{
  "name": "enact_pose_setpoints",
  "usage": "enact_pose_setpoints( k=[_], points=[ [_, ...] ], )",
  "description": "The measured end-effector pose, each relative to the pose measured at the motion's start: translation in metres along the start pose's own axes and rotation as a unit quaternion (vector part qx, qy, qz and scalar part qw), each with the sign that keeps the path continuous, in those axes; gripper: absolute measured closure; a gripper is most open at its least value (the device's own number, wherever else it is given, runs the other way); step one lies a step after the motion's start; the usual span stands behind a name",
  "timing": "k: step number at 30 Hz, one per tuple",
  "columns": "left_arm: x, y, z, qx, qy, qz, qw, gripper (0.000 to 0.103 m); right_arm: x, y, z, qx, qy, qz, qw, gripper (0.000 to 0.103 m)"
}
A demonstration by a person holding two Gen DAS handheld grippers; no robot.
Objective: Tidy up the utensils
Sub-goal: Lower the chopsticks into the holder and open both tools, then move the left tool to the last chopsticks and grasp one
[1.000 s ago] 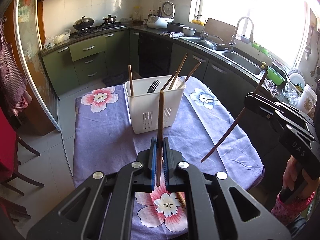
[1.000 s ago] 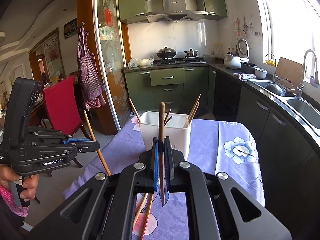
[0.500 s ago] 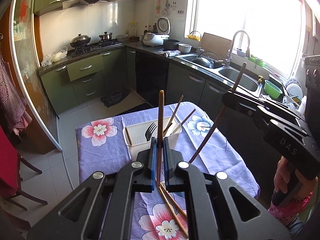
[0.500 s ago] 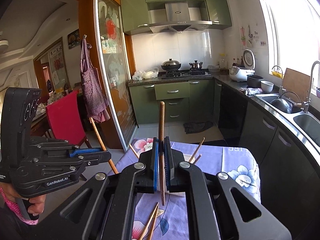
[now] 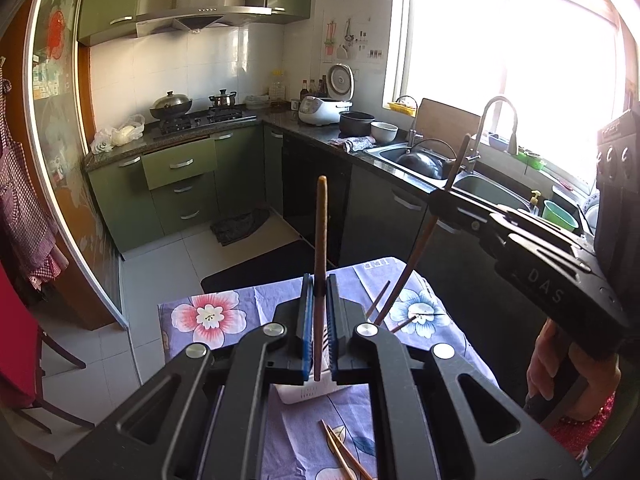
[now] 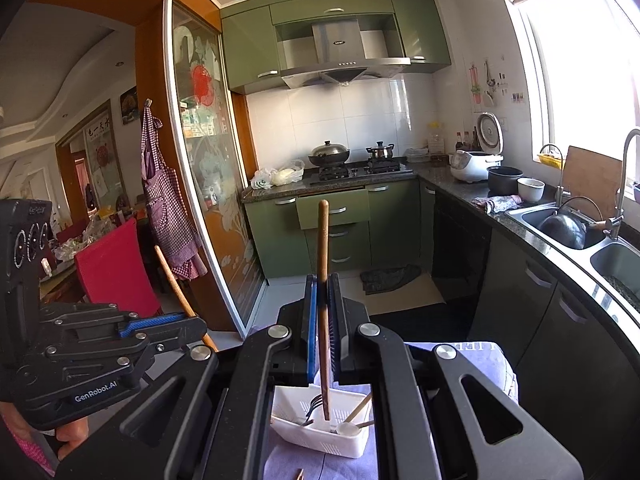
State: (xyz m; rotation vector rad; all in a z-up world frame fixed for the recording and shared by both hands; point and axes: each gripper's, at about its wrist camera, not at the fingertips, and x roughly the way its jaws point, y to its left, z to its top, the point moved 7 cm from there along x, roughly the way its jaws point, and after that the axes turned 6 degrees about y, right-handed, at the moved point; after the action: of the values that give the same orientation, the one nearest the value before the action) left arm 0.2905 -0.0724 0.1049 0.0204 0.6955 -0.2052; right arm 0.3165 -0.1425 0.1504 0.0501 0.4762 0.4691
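On the far left of the right wrist view we see our left tool (image 6: pixel 192 330), its black body lettered "GenRobot.AI", clamped on a light wooden chopstick (image 6: pixel 172 280) that slants up toward the red chair (image 6: pixel 116 268). A checked apron (image 6: pixel 168 216) hangs by the glass sliding door. In the middle our right tool (image 6: pixel 323 328) has its blue pads pressed together on a darker wooden chopstick (image 6: pixel 323 248) standing upright, its lower tip above the white utensil basket (image 6: pixel 320 436). The basket sits on the tabletop under a purple flowered cloth (image 5: pixel 208 316) and holds a black fork (image 6: pixel 314 404), a white spoon and a few chopsticks. From the left wrist view, two loose chopsticks (image 5: pixel 340 452) lie on the cloth just in front of the basket, and the right tool's side reads "DAS". Further right, the range hood carries a small brand mark too blurred to read. A white rice cooker (image 6: pixel 474 164) stands on the dark kitchen counter, and a steel sink (image 6: pixel 560 220) sits below the bright window
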Motion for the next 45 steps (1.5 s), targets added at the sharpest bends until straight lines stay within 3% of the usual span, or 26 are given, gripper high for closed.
enact_pose_setpoints(
  k=[8,15,20,24,28,33,36,41,45],
  points=[
    [0.057,0.011,-0.008,-0.002,0.046,0.015,0.9989,0.097,0.067,-0.013,-0.036,0.007,0.058,0.006,0.998,0.097],
    [0.085,0.02,-0.028,-0.007,0.088,0.018,0.9959,0.096,0.088,-0.011,-0.061,-0.003,0.085,0.007,0.996,0.096],
    [0.074,0.02,-0.032,-0.008,0.089,0.016,0.9959,0.093,0.068,-0.004,-0.059,-0.006,0.069,0.009,0.998,0.096],
    [0.044,0.01,-0.036,-0.001,0.07,0.013,0.9975,0.089,0.03,0.01,-0.056,-0.018,0.043,0.014,0.999,0.089],
    [0.018,-0.002,-0.051,0.012,0.064,0.013,0.9978,0.084,-0.011,0.024,-0.068,-0.03,0.025,0.02,0.999,0.089],
    [0.019,-0.015,-0.102,0.01,0.103,0.002,0.9947,0.084,-0.048,0.028,-0.122,-0.033,0.039,0.021,0.998,0.088],
    [0.037,-0.02,-0.148,-0.003,0.138,-0.008,0.9904,0.084,-0.058,0.021,-0.17,-0.021,0.064,0.017,0.998,0.074],
    [0.087,-0.023,-0.219,-0.039,0.218,-0.02,0.9749,0.084,-0.056,0.004,-0.259,0.005,0.127,0.002,0.992,0.074],
    [0.124,-0.019,-0.253,-0.058,0.25,0.008,0.9664,0.084,-0.054,-0.012,-0.312,0.045,0.161,0.009,0.986,0.074]
  ],
)
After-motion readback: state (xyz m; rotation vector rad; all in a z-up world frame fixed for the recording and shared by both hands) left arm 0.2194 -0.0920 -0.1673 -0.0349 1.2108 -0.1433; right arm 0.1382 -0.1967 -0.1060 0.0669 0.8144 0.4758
